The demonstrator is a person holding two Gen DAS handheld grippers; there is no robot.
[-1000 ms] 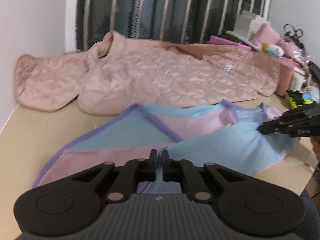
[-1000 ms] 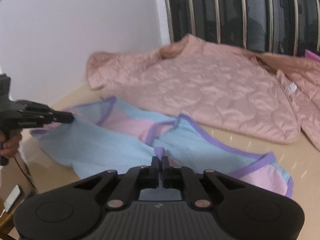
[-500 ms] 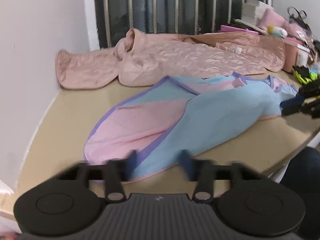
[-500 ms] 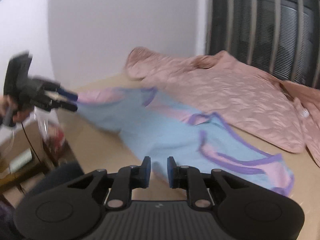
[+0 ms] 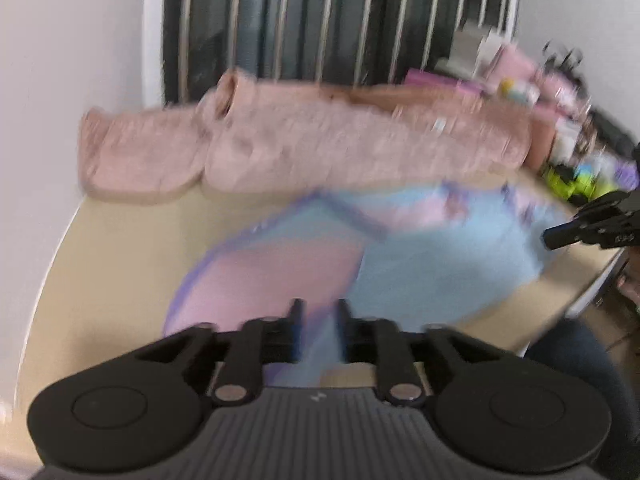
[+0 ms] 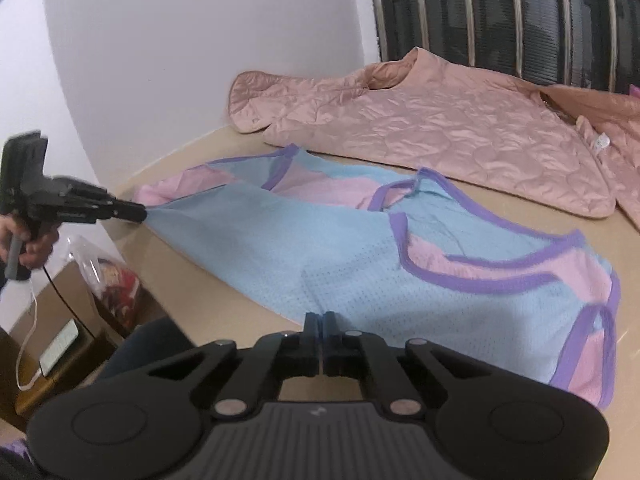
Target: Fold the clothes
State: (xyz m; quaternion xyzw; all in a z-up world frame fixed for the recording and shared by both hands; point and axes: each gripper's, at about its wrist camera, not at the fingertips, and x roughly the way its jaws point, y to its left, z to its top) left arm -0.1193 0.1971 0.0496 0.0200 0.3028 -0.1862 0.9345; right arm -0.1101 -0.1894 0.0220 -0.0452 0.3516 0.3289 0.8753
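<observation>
A blue and pink mesh top with purple trim (image 6: 360,248) lies folded lengthwise on the beige table; it also shows blurred in the left wrist view (image 5: 360,256). My right gripper (image 6: 320,322) is shut on its near blue edge. My left gripper (image 5: 319,312) has its fingers slightly apart around the fabric's bunched end; from the right wrist view the left gripper (image 6: 136,213) pinches that end at the table's left edge. The right gripper (image 5: 560,236) shows at the right in the left wrist view.
A pink quilted jacket (image 6: 440,120) lies spread along the back under the barred window (image 6: 520,12). Boxes and clutter (image 5: 560,120) stand at the far right. A bag and a phone on a low box (image 6: 80,300) sit beside the table's left edge.
Both grippers opened and let go of the top half a second ago, and have now closed on its near edge again. The left view is blurred by motion.
</observation>
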